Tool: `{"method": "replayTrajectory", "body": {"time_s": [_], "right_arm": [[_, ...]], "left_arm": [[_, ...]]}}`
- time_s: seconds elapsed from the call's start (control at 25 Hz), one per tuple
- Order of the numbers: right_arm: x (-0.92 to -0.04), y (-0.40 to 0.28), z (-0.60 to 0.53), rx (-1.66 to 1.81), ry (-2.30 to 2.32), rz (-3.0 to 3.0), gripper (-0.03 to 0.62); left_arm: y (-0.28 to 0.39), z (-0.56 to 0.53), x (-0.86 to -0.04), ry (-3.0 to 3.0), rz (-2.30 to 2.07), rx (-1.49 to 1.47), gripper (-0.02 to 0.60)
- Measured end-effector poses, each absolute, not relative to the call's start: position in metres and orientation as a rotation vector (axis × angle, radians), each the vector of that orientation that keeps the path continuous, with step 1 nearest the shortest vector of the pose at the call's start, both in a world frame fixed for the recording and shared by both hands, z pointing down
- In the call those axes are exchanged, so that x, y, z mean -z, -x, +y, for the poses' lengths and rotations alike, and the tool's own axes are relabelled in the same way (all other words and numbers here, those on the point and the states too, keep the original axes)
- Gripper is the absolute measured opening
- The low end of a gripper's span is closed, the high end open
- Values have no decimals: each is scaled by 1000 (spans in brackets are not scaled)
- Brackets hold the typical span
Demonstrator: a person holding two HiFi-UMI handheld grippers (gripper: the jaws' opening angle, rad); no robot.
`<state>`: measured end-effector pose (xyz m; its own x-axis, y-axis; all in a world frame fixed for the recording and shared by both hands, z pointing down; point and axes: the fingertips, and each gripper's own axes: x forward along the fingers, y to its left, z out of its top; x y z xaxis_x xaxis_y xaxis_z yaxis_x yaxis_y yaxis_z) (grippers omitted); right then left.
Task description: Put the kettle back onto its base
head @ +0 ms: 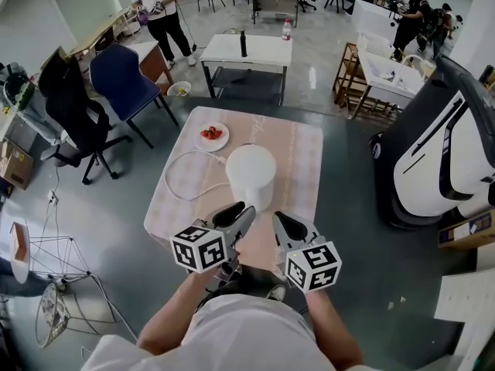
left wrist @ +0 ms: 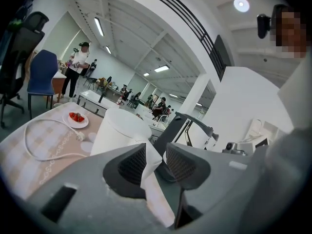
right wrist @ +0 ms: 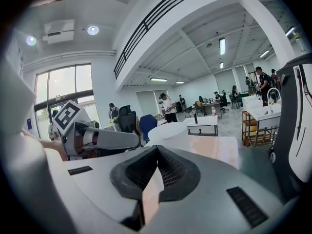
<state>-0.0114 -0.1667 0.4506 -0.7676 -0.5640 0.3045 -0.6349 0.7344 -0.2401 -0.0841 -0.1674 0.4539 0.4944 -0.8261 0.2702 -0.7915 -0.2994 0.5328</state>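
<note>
A white kettle (head: 251,175) stands upright in the middle of a small table (head: 309,161) with a pale pink cloth. A white cord (head: 179,178) loops left from its foot; I see no base apart from it. My left gripper (head: 246,209) hovers at the kettle's near side, its jaws partly apart. In the left gripper view the kettle (left wrist: 117,130) shows just past the left gripper (left wrist: 155,147), and no pad presses on it. My right gripper (head: 278,219) hangs beside it, near the table's front edge. In its own view the right gripper (right wrist: 157,149) is shut on nothing.
A plate of strawberries (head: 211,135) sits at the table's far left. A blue chair (head: 124,79) and a black office chair (head: 73,114) stand to the left. A large white machine (head: 441,161) is on the right, and a white table (head: 247,51) behind.
</note>
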Motion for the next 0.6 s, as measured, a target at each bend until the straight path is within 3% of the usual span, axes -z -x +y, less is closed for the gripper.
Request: {"method": "replayTrajectory", "body": {"time_s": [0.28,0.6], "right_arm": [[-441,-2,-155,-418,-914,-2759,5],[-435,-20,-149,-389,-906,-2769,5]], "left_arm": [[56,-157,-456,-2182,-1394,-47,20],[25,-152,-453,-2240,-1379,-90,8]]}}
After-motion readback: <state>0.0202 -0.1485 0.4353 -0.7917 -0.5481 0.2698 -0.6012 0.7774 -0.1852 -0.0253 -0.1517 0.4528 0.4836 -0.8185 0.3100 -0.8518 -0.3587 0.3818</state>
